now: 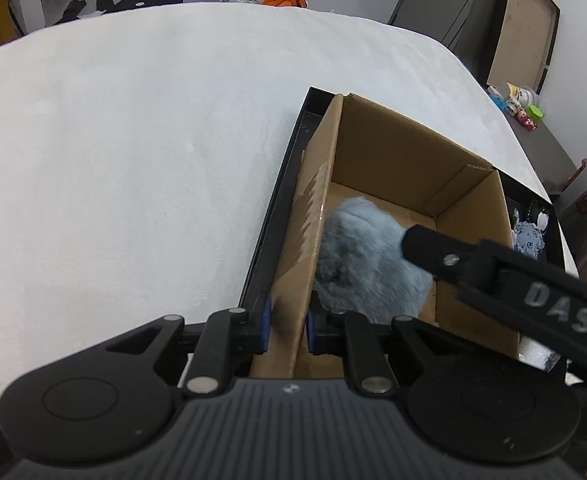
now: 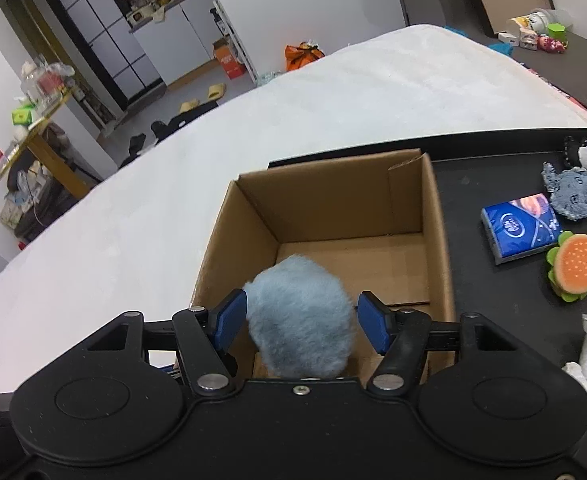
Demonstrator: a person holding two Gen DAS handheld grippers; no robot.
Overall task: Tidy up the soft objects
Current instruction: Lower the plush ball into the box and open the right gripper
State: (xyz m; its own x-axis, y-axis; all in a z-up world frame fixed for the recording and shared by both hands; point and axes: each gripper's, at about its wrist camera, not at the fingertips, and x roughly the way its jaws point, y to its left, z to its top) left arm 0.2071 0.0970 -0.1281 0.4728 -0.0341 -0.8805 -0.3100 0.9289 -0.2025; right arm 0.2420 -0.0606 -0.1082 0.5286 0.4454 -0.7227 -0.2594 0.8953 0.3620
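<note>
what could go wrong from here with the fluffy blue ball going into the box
1. The fluffy blue ball sits between the right tool's pads, which look just clear of it; fur could snag a pad and lift back out as the tool withdraws.
2. The left tool is shut on the cardboard box wall; pulling could tip the box on the black tray.

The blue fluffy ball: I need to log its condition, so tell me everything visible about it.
The blue fluffy ball is a round, pale grey-blue tuft of long soft fur, intact. It sits low inside the open cardboard box, by its near left wall. It lies between the right tongs, whose blue pads stand slightly clear of it.
</note>
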